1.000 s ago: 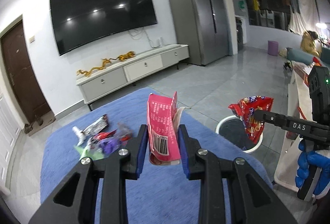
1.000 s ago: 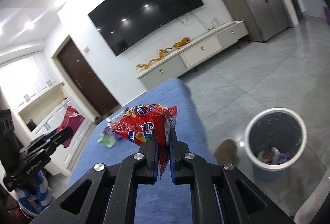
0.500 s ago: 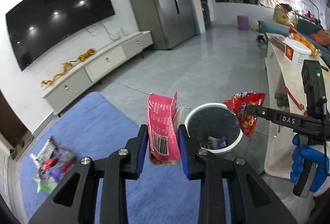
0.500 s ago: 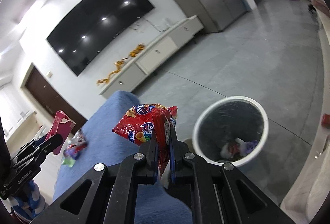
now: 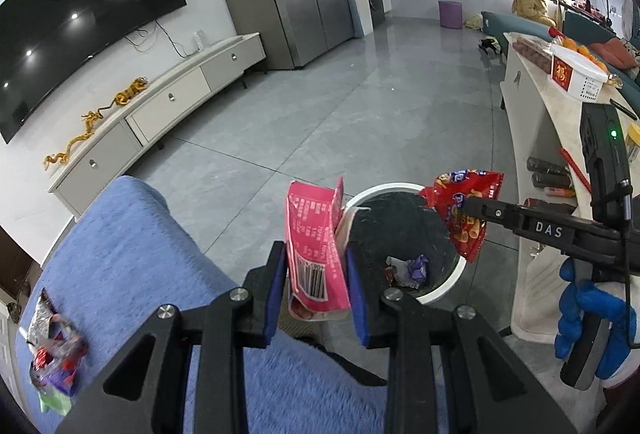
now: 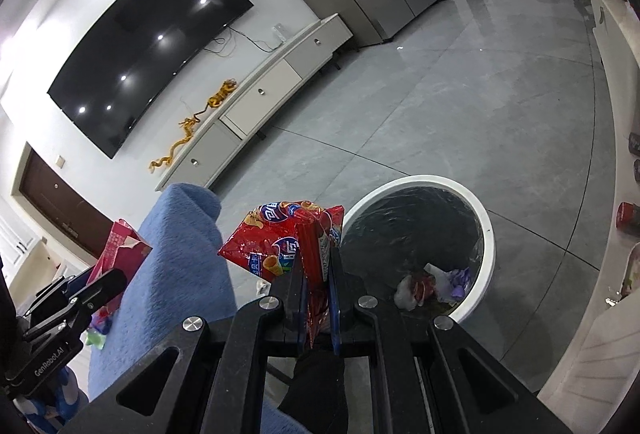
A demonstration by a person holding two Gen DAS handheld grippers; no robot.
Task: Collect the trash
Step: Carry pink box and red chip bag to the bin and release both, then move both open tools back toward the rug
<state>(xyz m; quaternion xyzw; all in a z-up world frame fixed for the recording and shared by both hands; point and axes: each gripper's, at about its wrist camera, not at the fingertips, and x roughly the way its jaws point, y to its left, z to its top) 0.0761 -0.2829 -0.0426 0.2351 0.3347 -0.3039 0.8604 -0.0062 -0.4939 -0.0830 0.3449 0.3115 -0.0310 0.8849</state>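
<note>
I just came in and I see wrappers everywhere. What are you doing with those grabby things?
Someone is tidying up trash. The left gripper is shut on a pink packet, and the right gripper is shut on a red snack bag. Both are held near the white bin, which already has some rubbish inside. More wrappers wait on the blue cloth.

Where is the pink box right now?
The pink box is pinched in the left gripper, held up just left of the white bin, past the edge of the blue blanket.
</note>
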